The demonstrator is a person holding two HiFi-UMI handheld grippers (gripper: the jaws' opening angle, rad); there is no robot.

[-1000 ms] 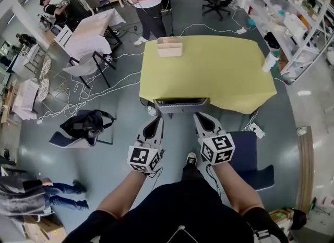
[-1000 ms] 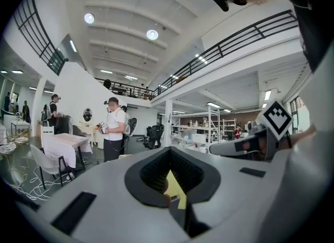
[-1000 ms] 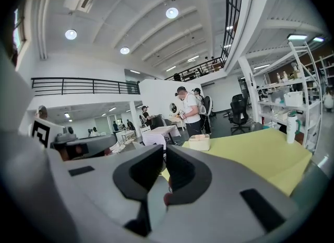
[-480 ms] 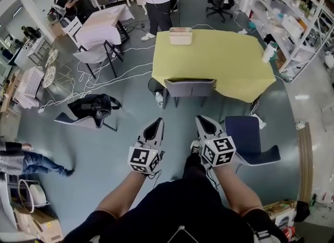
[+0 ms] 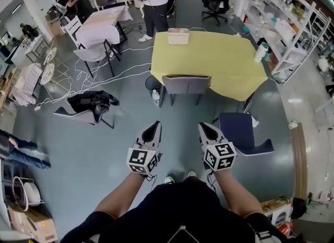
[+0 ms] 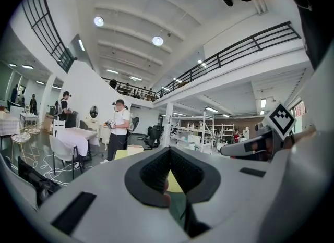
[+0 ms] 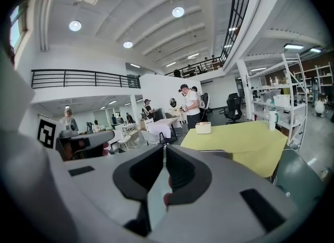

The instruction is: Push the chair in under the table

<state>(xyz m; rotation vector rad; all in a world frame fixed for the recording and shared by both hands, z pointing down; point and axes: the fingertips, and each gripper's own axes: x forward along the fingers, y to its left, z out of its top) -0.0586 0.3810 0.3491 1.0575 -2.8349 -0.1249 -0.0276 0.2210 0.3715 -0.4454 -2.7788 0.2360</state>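
Grey chair (image 5: 186,84) seat hidden under yellow table (image 5: 209,59) | left gripper (image 5: 154,125) closed, empty | right gripper (image 5: 203,126) closed, empty

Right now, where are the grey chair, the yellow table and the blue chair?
grey chair (image 5: 186,84), head view, its backrest.
yellow table (image 5: 219,59), head view, bare top.
blue chair (image 5: 237,129), head view, its seat.

A matt yellow cloth (image 5: 209,62) covers the table (image 5: 245,95). The chair (image 5: 186,84) has a grey, woven-looking back. The floor (image 5: 104,148) is smooth, faintly glossy. The left tool (image 5: 152,130) and right tool (image 5: 205,129) are matt grey plastic with dark ribbed pads (image 6: 155,171).
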